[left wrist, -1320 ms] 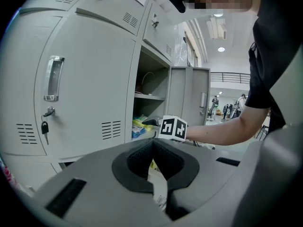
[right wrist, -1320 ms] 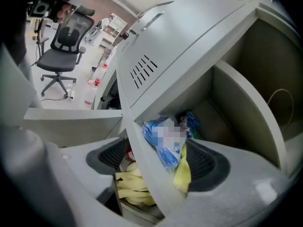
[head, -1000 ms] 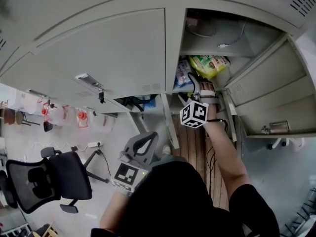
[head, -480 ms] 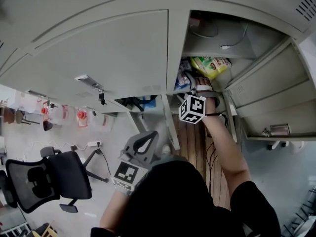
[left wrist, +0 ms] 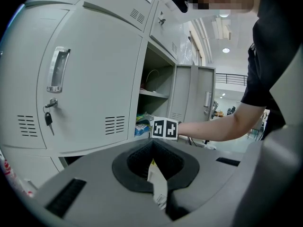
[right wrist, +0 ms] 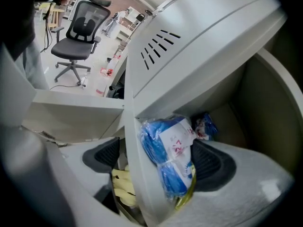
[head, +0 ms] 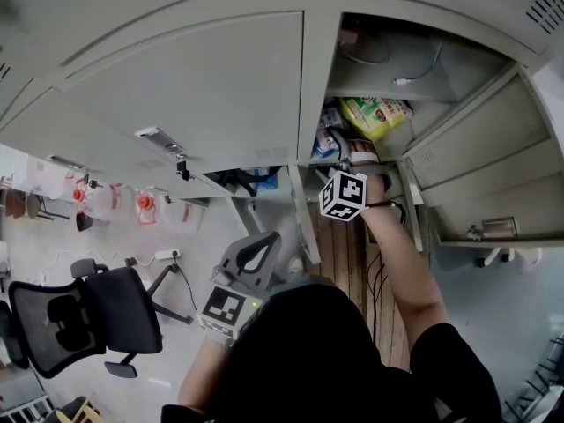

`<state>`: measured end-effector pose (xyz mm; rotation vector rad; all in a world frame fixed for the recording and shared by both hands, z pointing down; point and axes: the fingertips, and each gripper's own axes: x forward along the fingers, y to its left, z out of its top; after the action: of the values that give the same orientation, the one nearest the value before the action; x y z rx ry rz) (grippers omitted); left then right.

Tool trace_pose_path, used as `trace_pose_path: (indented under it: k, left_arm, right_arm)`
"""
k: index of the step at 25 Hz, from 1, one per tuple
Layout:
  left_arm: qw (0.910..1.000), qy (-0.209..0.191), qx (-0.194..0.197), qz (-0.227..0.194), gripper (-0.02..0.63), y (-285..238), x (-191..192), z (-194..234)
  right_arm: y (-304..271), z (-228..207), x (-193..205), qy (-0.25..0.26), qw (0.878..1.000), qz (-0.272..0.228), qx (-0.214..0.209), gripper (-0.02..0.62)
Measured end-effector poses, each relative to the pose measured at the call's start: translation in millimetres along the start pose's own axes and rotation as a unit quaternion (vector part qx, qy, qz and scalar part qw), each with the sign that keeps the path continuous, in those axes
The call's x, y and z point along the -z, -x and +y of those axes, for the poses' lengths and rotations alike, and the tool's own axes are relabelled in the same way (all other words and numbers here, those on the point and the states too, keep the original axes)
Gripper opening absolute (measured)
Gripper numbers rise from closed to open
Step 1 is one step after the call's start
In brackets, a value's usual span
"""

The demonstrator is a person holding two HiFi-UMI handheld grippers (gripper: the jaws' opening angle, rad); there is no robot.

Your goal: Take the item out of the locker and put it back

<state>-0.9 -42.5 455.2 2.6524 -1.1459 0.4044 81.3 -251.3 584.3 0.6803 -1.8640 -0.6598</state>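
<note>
Big grey lockers (head: 176, 77) fill the far side, top to bottom. The floor (head: 35, 258) is pale & wide open on the left, w/ a strip of wood boards (head: 348, 245) near the open locker. 1 locker is open. Its door (head: 480, 179) swings out to the right, & 1 shelf (head: 370, 92) splits it into top & bottom. 1 black chair (head: 88, 320) on wheels sits near left, well apart from the lockers. Clear jugs (head: 145, 210) stand far left; 2 red caps show.

2 grippers. The right gripper (right wrist: 156, 164) is at the mouth of the bottom part, w/ the arm (head: 397, 267) stretched out. Its jaws are apart. Btw them sit 2 things: the locker's grey front edge (right wrist: 135, 174) & the blue pack (right wrist: 173, 157), the thing to take. The pack lies in the bottom part, under the shelf, just right of that edge. Tight spot, w/ little room on the left side. Can't tell if a jaw touches the pack. The left gripper (left wrist: 152, 144) hangs low near the person's body, away from the lockers, jaws closed together & empty.

Packs: 3. The blue one, 1 yellow-green bag (head: 374, 117) to its right, & 1 small pack (right wrist: 206, 126) behind it. 1 white cable (head: 414, 79) lies in the top part. 1 key (left wrist: 48, 119) hangs in a closed door.
</note>
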Motion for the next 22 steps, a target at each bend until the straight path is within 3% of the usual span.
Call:
trace_pose_path:
  k: [4, 12, 17, 20, 22]
  left_arm:
    - [1.0, -0.002, 0.0, -0.004, 0.011, 3, 1, -1]
    - [0.9999, 0.01, 0.004, -0.002, 0.011, 7, -1, -11]
    - [0.9999, -0.007, 0.01, -0.003, 0.011, 10, 3, -14]
    - [0.9999, -0.005, 0.012, -0.002, 0.011, 11, 5, -16]
    - [0.9999, -0.008, 0.012, -0.001, 0.011, 12, 6, -18]
  right_arm:
    - [6, 5, 0, 0.003, 1.0, 0.001, -0.001, 0.468]
    - [20, 8, 1, 0.0, 1.0, 0.001, 0.015, 0.399]
    - [26, 11, 2, 0.004, 1.0, 0.002, 0.03, 0.393]
    - [33, 8, 0, -0.001, 0.999, 0.001, 0.045, 0.319]
    - [36, 8, 1, 0.002, 0.999, 0.001, 0.05, 0.307]
